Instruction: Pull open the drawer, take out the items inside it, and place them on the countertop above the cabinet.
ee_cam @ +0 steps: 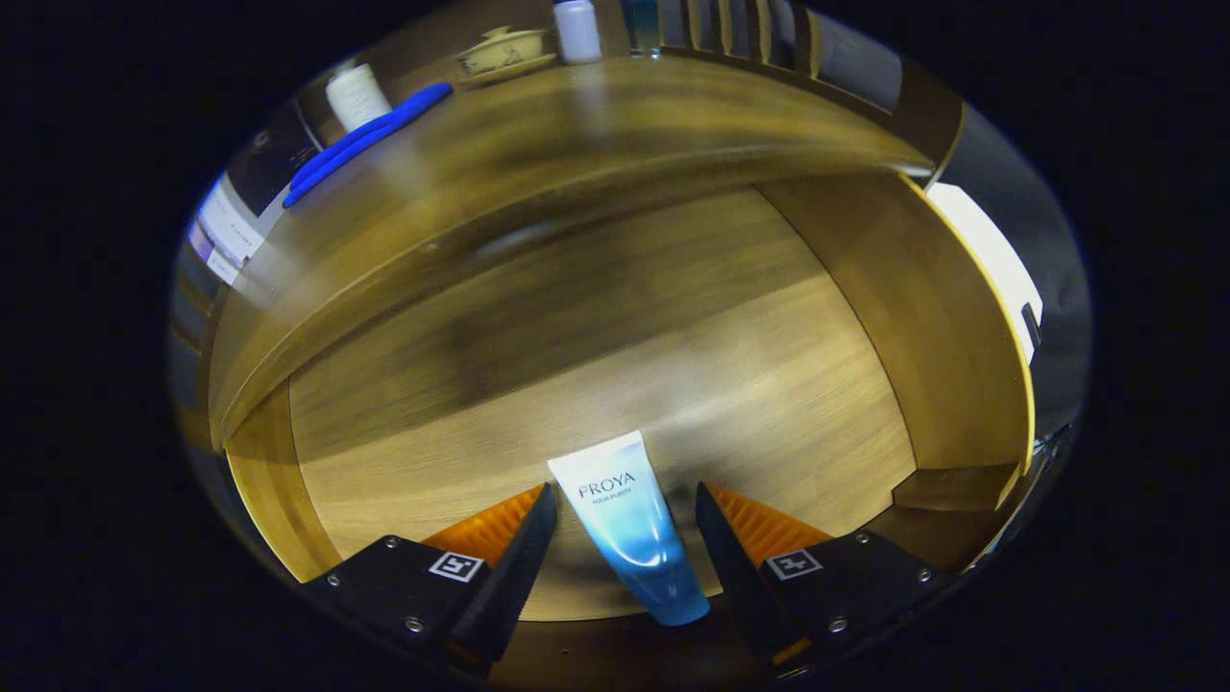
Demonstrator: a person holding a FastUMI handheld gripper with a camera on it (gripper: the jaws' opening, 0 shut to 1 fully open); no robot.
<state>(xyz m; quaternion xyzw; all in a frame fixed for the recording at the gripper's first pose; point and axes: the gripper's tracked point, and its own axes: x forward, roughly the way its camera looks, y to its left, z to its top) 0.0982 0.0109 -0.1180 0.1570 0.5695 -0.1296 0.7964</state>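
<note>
Hovering over the open drawer (922, 317), tongs (625, 505) spread apart, nothing clamped. Blue-white cosmetic tube (629, 529) lies on the drawer floor between the fingers (524, 548), touching neither, cap end nearest. Surface (577, 125) well beyond the tongs carries a blue tool (370, 139), a white bottle (577, 29) and a teacup on its saucer (504, 53).

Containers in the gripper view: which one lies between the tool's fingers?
The white-to-blue tube, lying flat on the open drawer's floor between the open tool. The white bottle and white cylinder stand on the countertop.
</note>
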